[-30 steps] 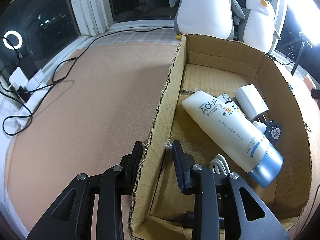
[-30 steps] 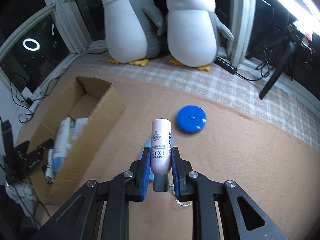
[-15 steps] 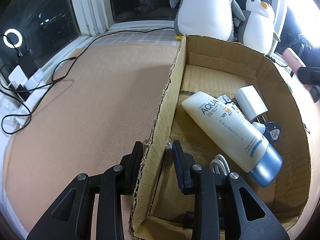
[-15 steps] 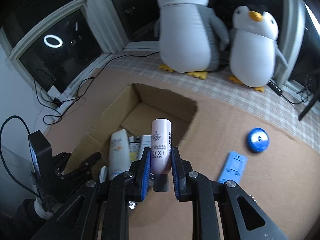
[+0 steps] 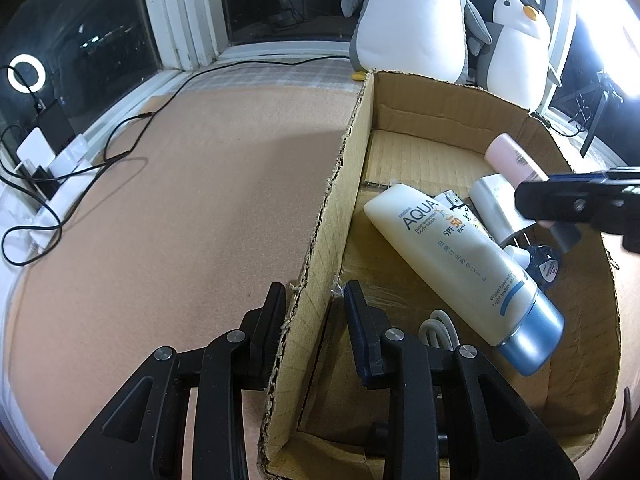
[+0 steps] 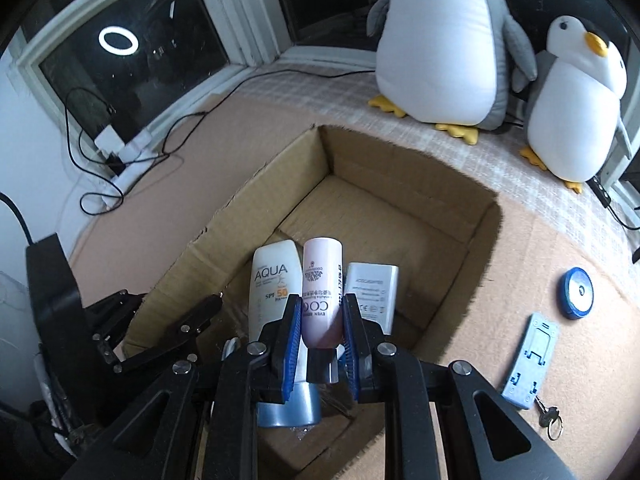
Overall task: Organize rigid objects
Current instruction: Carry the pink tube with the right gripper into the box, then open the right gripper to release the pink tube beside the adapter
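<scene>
The left tool (image 5: 314,312) is clamped on the near left wall of the cardboard box (image 5: 344,200). Inside lie a sunscreen tube (image 5: 460,264), a white charger (image 5: 494,204) and a coiled cable (image 5: 438,326). The right tool (image 5: 576,204) holds a pink bottle (image 5: 510,158) over the box's right side

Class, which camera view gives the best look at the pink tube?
The right wrist view: the pink tube fills the centre, label readable, clamped between the fingers. The left wrist view shows only its upper end, the rest hidden behind the right gripper.

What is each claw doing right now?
Left gripper: shut on the cardboard box wall.
Right gripper: shut on the pink tube, over the box.
</scene>
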